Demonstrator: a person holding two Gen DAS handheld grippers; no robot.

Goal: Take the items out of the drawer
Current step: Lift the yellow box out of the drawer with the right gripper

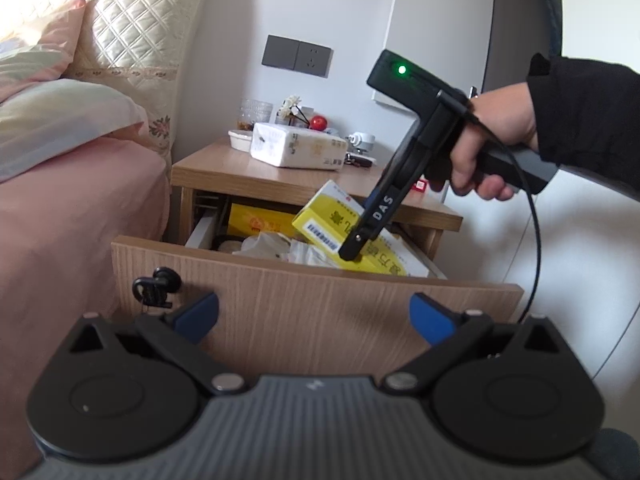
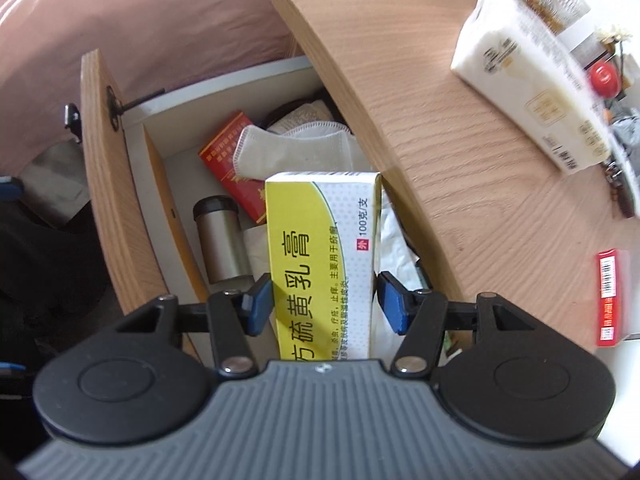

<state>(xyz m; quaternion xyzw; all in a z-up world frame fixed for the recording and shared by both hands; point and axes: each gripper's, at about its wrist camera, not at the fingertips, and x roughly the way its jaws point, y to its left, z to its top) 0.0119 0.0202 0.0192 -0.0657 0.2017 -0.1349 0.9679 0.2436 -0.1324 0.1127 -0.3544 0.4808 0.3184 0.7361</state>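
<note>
right tool point(image 2: 324, 306): clamped on yellow-white ointment box point(image 2: 320, 256); blue pads point(image 2: 258, 304) pressed on both long sides, so the box is held lengthwise and can be drawn straight up and out.
box position: gripped at its near end, far end tilted up above the drawer contents; seen in the left view at 1 o'clock of the drawer front, box point(image 1: 324, 216) raised over the pile, not yet clear of the drawer point(image 1: 312, 300).
left tool point(image 1: 314, 318): fingers wide apart, nothing between them; held low in front of the drawer face, judged parked out of the way of the lift.
drawer: pulled open under the desk point(image 2: 460, 152); desk edge overhangs the back part, at 1 o'clock of the box, judged the main thing to be avoided on the way up.
left in drawer: red packet point(image 2: 230, 168) at 11 o'clock of the box, white cloth pad point(image 2: 292, 152) at 12, silver cylinder point(image 2: 222, 240) at 9, just beside the box; crumpled white plastic point(image 2: 394, 236) at 3 o'clock, touching cannot be told.
second yellow box point(image 1: 376, 264): lying under the right tool's tip in the left view.
desk top: tissue pack point(image 2: 524, 76), red ball point(image 2: 604, 76), small red carton point(image 2: 610, 298) near the edge at 3 o'clock.
bed point(image 1: 60, 208): at 9 o'clock of the drawer, well apart from the lift.
key point(image 1: 154, 286): in the drawer-front lock, near left tool.
</note>
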